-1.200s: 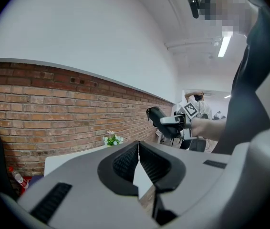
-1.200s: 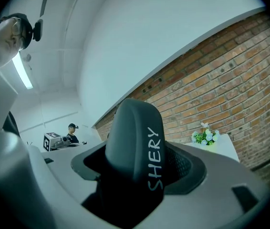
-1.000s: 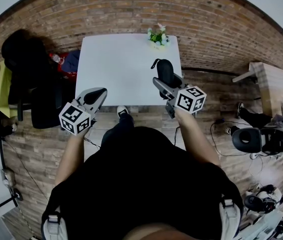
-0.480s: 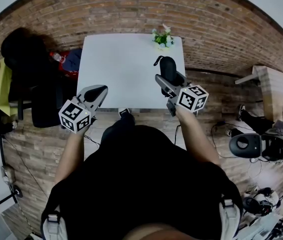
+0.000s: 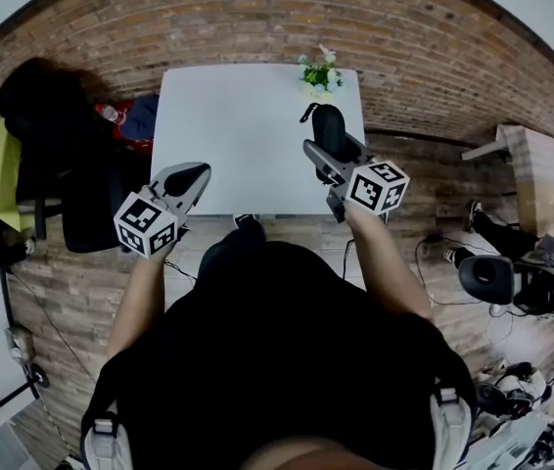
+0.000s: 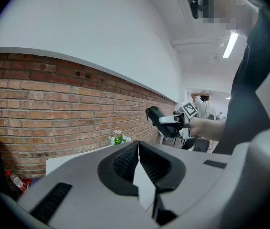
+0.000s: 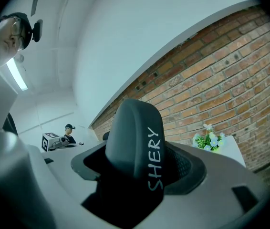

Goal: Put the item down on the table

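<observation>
A dark case printed "SHERY" (image 7: 135,142) sits clamped between the jaws of my right gripper (image 5: 324,145). In the head view the black case (image 5: 324,130) hangs over the right side of the white table (image 5: 228,135), held above its surface. My left gripper (image 5: 187,179) is shut with nothing in it, hovering at the table's near left edge. In the left gripper view my left gripper (image 6: 139,163) shows its pads pressed together, and the right gripper with the case (image 6: 160,120) appears beyond, in front of the brick wall.
A small pot of flowers (image 5: 320,73) stands at the table's far right corner. A black chair with a dark coat (image 5: 57,135) is left of the table. A brick wall (image 5: 257,18) runs behind. A wooden desk (image 5: 527,169) and gear lie on the floor at right.
The right gripper with the case has shifted slightly forward and right over the table. The left gripper has barely moved.
</observation>
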`<state>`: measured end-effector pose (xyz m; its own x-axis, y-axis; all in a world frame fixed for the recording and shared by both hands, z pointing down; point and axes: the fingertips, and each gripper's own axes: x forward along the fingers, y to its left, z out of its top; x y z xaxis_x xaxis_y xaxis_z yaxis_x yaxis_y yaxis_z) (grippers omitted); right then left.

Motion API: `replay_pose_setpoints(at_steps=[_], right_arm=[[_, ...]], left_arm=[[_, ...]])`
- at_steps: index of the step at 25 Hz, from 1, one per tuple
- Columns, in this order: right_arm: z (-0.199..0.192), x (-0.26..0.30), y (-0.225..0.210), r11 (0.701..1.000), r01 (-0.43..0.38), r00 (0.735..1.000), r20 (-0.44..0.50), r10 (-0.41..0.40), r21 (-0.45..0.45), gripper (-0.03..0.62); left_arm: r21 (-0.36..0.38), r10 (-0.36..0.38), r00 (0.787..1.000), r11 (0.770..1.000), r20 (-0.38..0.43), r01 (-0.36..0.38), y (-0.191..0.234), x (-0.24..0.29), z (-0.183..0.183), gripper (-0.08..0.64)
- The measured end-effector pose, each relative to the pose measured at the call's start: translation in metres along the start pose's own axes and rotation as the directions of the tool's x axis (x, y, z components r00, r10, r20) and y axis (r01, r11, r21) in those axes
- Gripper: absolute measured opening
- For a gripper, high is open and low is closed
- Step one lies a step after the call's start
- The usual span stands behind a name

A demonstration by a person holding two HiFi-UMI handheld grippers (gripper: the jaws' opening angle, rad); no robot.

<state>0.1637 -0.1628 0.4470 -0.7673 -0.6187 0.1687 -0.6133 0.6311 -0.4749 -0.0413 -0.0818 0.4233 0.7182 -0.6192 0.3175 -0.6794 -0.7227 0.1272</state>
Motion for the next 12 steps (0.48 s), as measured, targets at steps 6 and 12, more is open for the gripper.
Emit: replay_pose_setpoints(at_steps=[6, 12], right_arm=[[-0.002, 0.010, -0.007, 1.000, 0.000, 1.000, -0.014, 0.000, 0.018, 0.354], [0.000, 0.028, -0.012, 1.000, -0.004, 1.000, -0.023, 0.005, 0.024, 0.354]], left_arm=[[-0.007, -0.006, 1.000, 1.000, -0.003, 0.006, 0.012, 0.007, 0.000, 0.012], [-0.016, -0.014, 1.000, 1.000, -0.014, 0.014, 0.027, 0.012, -0.002, 0.012]])
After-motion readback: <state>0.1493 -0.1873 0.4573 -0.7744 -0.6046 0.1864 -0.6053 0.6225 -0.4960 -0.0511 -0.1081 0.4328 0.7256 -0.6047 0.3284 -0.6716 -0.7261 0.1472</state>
